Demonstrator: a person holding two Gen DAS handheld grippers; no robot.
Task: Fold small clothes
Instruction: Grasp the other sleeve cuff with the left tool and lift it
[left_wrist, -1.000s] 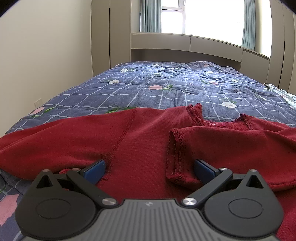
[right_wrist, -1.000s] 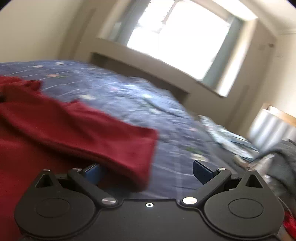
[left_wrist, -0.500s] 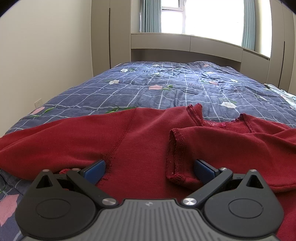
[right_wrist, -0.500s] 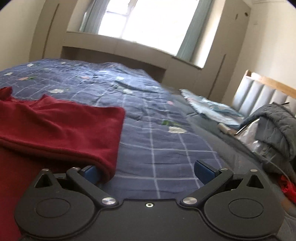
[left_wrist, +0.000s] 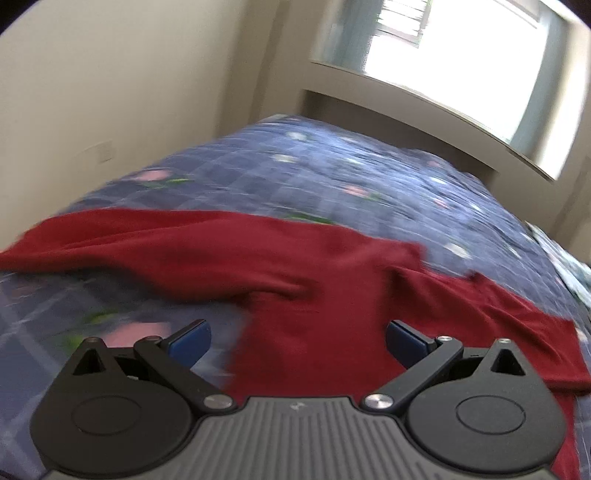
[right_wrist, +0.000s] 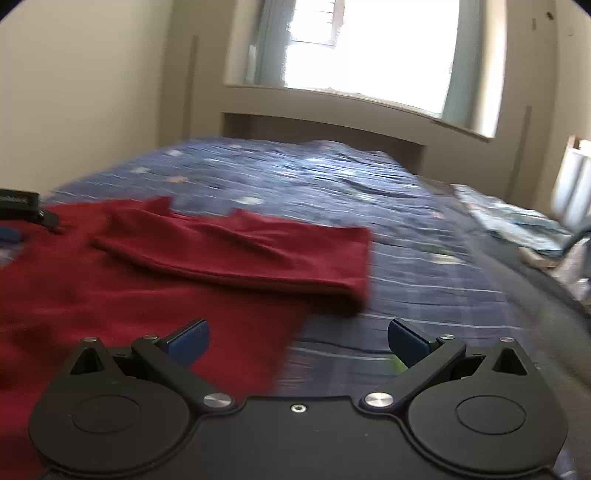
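A big bed with a blue flowery quilt (right_wrist: 332, 177) holds the red sweater (right_wrist: 129, 295), lying flat. One sleeve (right_wrist: 258, 254) is already folded across its body; the other sleeve (left_wrist: 155, 243) is spread out. Most folding is left, I think. The left gripper (left_wrist: 295, 338) and right gripper (right_wrist: 297, 334) are both wide open, holding nothing

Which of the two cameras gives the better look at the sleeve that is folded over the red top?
The right wrist view: the folded sleeve lies fully visible across the red top. The left wrist view shows it only partly, blurred at the right edge.
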